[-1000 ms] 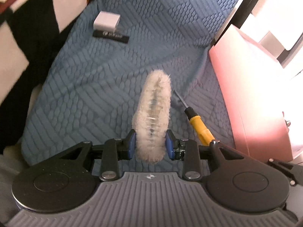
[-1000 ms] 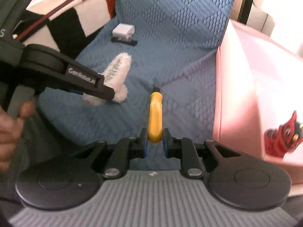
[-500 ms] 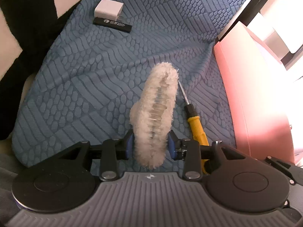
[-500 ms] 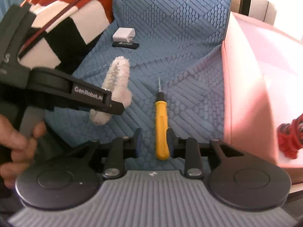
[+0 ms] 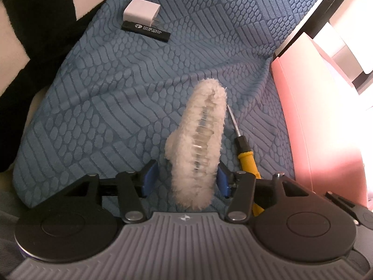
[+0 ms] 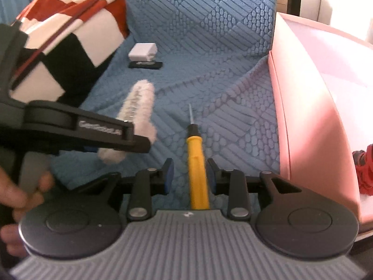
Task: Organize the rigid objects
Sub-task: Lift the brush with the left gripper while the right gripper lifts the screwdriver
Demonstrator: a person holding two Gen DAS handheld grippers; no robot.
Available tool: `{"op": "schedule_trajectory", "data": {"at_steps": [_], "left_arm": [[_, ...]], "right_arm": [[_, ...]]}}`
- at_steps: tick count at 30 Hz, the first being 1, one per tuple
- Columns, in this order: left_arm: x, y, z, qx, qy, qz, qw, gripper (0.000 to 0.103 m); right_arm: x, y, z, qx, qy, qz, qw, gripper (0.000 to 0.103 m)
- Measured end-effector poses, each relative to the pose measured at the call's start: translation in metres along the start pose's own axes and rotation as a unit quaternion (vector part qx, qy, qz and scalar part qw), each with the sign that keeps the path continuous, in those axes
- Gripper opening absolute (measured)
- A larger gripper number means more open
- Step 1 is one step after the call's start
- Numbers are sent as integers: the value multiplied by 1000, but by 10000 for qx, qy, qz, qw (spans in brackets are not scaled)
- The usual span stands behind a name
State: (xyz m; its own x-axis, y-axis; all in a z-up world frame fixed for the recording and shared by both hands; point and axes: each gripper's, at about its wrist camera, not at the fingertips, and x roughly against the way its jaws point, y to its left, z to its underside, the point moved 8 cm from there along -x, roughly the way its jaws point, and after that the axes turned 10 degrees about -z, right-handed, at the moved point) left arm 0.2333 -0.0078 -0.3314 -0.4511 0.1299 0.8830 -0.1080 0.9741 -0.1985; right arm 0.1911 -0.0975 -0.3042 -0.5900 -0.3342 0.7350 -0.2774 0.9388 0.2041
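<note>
A fluffy white hair clip (image 5: 198,140) lies on the blue quilted cover (image 5: 105,93), standing on edge between the jaws of my left gripper (image 5: 186,179). Those jaws are opening: the left pad stands clear of the fluff and the right pad sits just beside it. A yellow-handled screwdriver (image 6: 197,172) lies flat on the cover, tip pointing away, between the jaws of my right gripper (image 6: 190,175), which is open with a gap on the left side. In the right wrist view the left gripper (image 6: 139,143) hangs over the clip (image 6: 139,107).
A white charger (image 5: 141,14) and a black stick (image 5: 145,31) lie at the far left of the cover. A pink box (image 6: 310,107) stands along the right, with a red toy (image 6: 363,170) inside. A checked blanket (image 6: 58,46) lies at left. A hand (image 6: 14,196) holds the left gripper.
Both grippers have opened. The left one let go of the fluffy clip. The right one released the screwdriver, which now lies on the cover.
</note>
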Motion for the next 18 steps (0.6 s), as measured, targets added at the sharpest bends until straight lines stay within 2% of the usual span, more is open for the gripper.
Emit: {"op": "schedule_trajectory", "data": {"at_steps": [7,9,12,14,18], "left_arm": [[-1,-1,-2,34,16,-19,10000,60],[-1,-2,-3,34,7,-4,10000,64],[0,-1,-5,-19,-62,-45,10000,65],[0,-1,-6,-14,-82,-46,10000,66],[-1,-1,-10,43,-131,-26,9999,66]], "right_arm": [[-15,4,-9,233,15,77,9997,32],[-20,5,-10,309,87,115,9994,32],[-27,2,-9,358,240,245,9988,30],[-30,-1,-7,296,305,320,9986,22],[-31,-2,-6,224,333,298,9988,21]]}}
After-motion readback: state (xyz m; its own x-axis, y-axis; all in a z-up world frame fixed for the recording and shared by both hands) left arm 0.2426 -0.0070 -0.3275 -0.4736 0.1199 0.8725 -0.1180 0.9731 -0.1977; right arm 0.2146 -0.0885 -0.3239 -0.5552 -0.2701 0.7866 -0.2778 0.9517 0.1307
